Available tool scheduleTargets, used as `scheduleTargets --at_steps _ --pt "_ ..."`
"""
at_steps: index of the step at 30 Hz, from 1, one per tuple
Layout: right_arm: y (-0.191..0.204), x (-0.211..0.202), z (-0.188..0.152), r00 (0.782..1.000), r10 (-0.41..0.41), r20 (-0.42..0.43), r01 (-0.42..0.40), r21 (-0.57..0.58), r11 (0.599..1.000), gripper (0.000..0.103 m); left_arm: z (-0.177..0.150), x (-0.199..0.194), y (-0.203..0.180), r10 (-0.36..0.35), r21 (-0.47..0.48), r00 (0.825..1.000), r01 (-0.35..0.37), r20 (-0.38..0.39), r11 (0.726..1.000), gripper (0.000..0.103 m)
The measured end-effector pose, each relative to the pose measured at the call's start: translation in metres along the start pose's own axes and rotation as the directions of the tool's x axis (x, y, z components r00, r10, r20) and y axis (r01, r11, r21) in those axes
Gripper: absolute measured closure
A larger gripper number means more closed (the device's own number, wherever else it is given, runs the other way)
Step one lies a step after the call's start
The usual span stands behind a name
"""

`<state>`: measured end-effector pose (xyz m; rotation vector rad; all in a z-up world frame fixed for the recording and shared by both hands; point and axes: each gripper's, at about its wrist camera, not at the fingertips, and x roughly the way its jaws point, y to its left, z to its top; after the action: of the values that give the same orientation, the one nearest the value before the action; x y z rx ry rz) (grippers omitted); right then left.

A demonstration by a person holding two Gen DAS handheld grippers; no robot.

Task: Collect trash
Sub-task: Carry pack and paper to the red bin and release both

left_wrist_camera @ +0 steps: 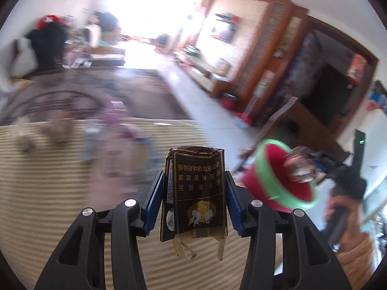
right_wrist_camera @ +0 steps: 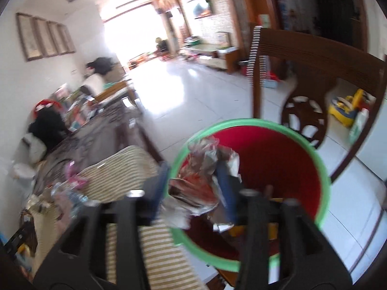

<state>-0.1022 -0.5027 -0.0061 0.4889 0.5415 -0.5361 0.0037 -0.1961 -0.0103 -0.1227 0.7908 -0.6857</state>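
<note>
My left gripper (left_wrist_camera: 194, 200) is shut on a dark brown cigarette pack (left_wrist_camera: 197, 193) with gold print, held upright above the striped table mat (left_wrist_camera: 48, 181). A red bin with a green rim (left_wrist_camera: 280, 176) hangs in the air to its right, carried by my right gripper. In the right wrist view my right gripper (right_wrist_camera: 193, 191) is shut on the bin's green rim (right_wrist_camera: 324, 169). Crumpled foil and paper wrappers (right_wrist_camera: 208, 176) lie inside the bin between the fingers.
A striped mat (right_wrist_camera: 135, 169) covers the table with blurred small items (right_wrist_camera: 70, 188) at its far left. A dark patterned cloth (left_wrist_camera: 72, 91) lies beyond. A wooden chair (right_wrist_camera: 312, 82) stands behind the bin. White tiled floor (right_wrist_camera: 183, 89) stretches toward the bright window.
</note>
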Motion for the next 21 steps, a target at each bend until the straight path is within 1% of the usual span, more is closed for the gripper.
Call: scheduleTargets --at_steps 1,2,3,4,6,7,9,10,13,15,17,19,21 --pt "-0.004 -0.003 0.001 0.999 -0.021 0.027 0.02 0.016 1.0 0.027 0.002 0.013 -0.015 -0.042 0.003 0.999 0.042 -0.018 0.999 0.057" --pt "-0.011 -0.009 0.003 0.997 -0.045 0.066 0.042 0.044 0.998 0.027 0.003 0.023 -0.029 -0.073 0.009 0.997 0.073 -0.033 0.997 0.057" --pt "-0.017 -0.012 0.002 0.994 -0.061 0.086 0.055 0.071 0.996 0.027 0.003 0.032 -0.041 -0.095 0.018 0.994 0.096 -0.046 0.995 0.057" --pt "-0.021 -0.012 0.002 0.993 -0.072 0.092 0.064 0.086 0.994 0.027 0.004 0.048 -0.061 -0.127 0.041 0.989 0.13 -0.074 0.991 0.057" --pt "-0.034 -0.019 0.003 0.985 -0.124 0.121 0.107 0.139 0.985 0.024 0.003 0.066 -0.084 -0.164 0.066 0.98 0.172 -0.11 0.983 0.057" --pt "-0.039 -0.023 0.003 0.978 -0.152 0.145 0.128 0.164 0.978 0.023 0.003 0.079 -0.102 -0.191 0.082 0.972 0.204 -0.135 0.976 0.057" --pt "-0.051 -0.037 0.003 0.951 -0.22 0.217 0.171 0.226 0.959 0.018 0.003 0.097 -0.122 -0.215 0.098 0.964 0.232 -0.16 0.968 0.057" --pt "-0.056 -0.045 0.002 0.934 -0.252 0.254 0.184 0.263 0.947 0.018 0.003 0.108 -0.134 -0.23 0.102 0.957 0.25 -0.176 0.963 0.057" --pt "-0.068 -0.056 0.001 0.908 -0.292 0.302 0.19 0.325 0.926 0.017 0.003 0.13 -0.154 -0.247 0.104 0.945 0.274 -0.214 0.956 0.057" --pt "-0.073 -0.059 0.001 0.9 -0.303 0.314 0.189 0.344 0.919 0.017 0.002 0.141 -0.161 -0.25 0.103 0.941 0.279 -0.23 0.955 0.057" --pt "-0.075 -0.06 0.0 0.896 -0.307 0.32 0.187 0.355 0.916 0.016 0.001 0.15 -0.167 -0.246 0.106 0.938 0.278 -0.244 0.955 0.057" --pt "-0.075 -0.059 0.0 0.897 -0.304 0.32 0.183 0.359 0.915 0.016 -0.001 0.154 -0.171 -0.244 0.103 0.938 0.275 -0.248 0.956 0.057" --pt "-0.074 -0.06 0.0 0.897 -0.295 0.328 0.17 0.361 0.917 0.016 0.0 0.161 -0.17 -0.25 0.091 0.934 0.281 -0.256 0.955 0.057"
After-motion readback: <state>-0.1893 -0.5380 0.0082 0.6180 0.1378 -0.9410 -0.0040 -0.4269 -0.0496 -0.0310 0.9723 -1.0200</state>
